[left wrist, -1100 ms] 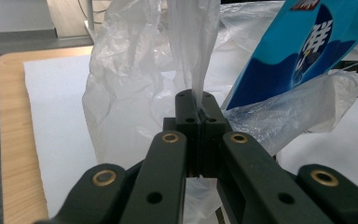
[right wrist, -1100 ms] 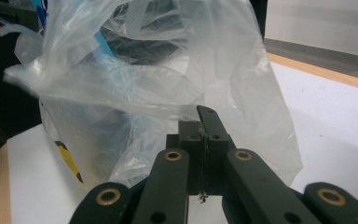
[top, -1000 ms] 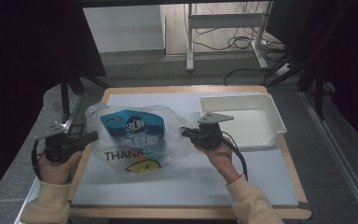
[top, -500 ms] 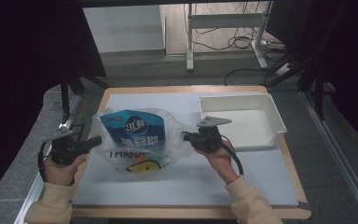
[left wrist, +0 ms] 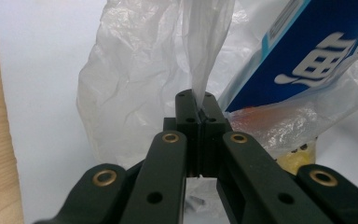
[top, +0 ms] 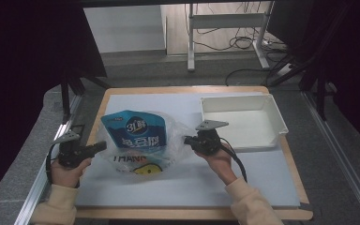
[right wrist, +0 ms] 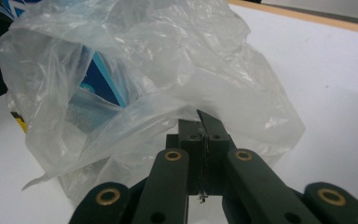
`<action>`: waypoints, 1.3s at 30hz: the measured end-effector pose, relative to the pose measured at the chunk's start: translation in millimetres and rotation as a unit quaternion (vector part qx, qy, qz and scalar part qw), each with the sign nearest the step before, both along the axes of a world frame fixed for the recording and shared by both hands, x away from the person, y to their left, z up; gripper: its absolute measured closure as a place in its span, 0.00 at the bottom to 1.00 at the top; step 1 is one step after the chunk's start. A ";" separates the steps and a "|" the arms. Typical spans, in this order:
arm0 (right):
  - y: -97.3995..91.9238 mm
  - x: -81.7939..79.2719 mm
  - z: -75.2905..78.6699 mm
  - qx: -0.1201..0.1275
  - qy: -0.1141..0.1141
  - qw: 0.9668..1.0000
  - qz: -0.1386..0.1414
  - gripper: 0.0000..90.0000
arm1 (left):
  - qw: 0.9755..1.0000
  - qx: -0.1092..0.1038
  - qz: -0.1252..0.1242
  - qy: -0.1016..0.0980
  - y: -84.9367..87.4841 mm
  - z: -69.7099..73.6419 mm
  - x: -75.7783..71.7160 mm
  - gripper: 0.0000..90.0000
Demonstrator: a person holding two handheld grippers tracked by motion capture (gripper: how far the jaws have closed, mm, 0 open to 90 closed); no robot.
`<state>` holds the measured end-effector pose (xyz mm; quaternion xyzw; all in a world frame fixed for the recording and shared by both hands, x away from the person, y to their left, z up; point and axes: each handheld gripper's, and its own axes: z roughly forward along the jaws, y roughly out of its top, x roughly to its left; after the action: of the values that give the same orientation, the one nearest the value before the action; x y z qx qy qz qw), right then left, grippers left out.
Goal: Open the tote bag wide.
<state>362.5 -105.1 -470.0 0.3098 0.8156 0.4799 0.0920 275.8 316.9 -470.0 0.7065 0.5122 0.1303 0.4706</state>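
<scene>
Both tongs are clamped on the clear plastic bag [top: 143, 143]: left tongs [top: 101, 147] at its 9 o'clock edge, right tongs [top: 187, 139] at 3 o'clock. It sits mid-surface [top: 178, 180] holding a blue pouch [top: 137, 132]. I'd ease both sides down evenly so the pouch doesn't tip. Bag print reads "THAN…"; the pouch lettering isn't legible to me.

Carrier bag [top: 178, 136]: thin clear plastic film, crinkled, faintly glossy.
Pouch [top: 138, 133] inside bag: blue printed plastic, glossy, smooth.
Tray [top: 272, 110]: white moulded plastic, smooth, matt.
Bench [top: 262, 187]: pale matt sheet, smooth; rim of light wood with visible grain.
Left hand-held gripper [left wrist: 199, 109]: black matt plastic links, brass-coloured metal bushings.
Right hand-held gripper [right wrist: 205, 130]: same black matt plastic, brass-coloured bushings.
Sleeves [top: 251, 204]: soft cream cloth.
</scene>
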 end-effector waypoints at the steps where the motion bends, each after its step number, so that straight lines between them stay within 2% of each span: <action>1: 0.0 0.0 0.0 0.000 0.000 1.000 0.000 0.98 | 1.000 0.000 0.000 0.000 0.0 0.0 0.0 1.00; 9: -0.7 -1.4 -7.4 -0.004 0.003 1.000 -0.002 0.98 | 1.000 0.003 -0.004 0.008 -0.2 -11.0 -0.8 1.00; 12: -1.0 -0.4 -13.8 -0.011 0.011 1.000 -0.002 0.98 | 1.000 0.005 -0.003 0.010 -0.7 -14.8 -1.9 1.00; 20: -1.4 -2.7 -23.3 -0.022 0.023 0.999 -0.004 0.98 | 1.000 0.009 -0.004 0.028 -1.8 -29.4 -2.6 1.00; 24: -0.1 -1.9 -34.3 -0.038 0.035 0.999 -0.005 0.98 | 0.999 0.016 -0.004 0.035 -4.2 -36.1 -1.8 1.00; 26: 2.8 -1.0 -41.0 -0.056 0.042 0.998 -0.005 0.98 | 0.999 0.018 -0.005 0.042 -5.9 -41.2 0.0 1.00; 30: 4.7 -0.3 -45.1 -0.064 0.047 0.997 -0.004 0.98 | 0.998 0.022 -0.005 0.050 -7.5 -47.5 2.6 1.00; 35: 4.7 0.7 -52.2 -0.074 0.070 0.995 -0.001 0.98 | 0.997 0.029 -0.006 0.068 -11.5 -61.3 5.0 1.00; 37: 3.2 0.3 -53.9 -0.077 0.075 0.994 -0.002 0.98 | 0.997 0.041 -0.008 0.071 -14.1 -64.6 4.7 1.00; 39: 1.3 0.1 -57.1 -0.082 0.078 0.994 -0.002 0.98 | 0.996 0.043 -0.010 0.074 -15.7 -67.0 4.3 1.00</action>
<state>362.6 -103.8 -527.2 0.3395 0.8563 0.3854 0.0546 280.1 301.2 -537.0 0.7388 0.5324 0.0948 0.4022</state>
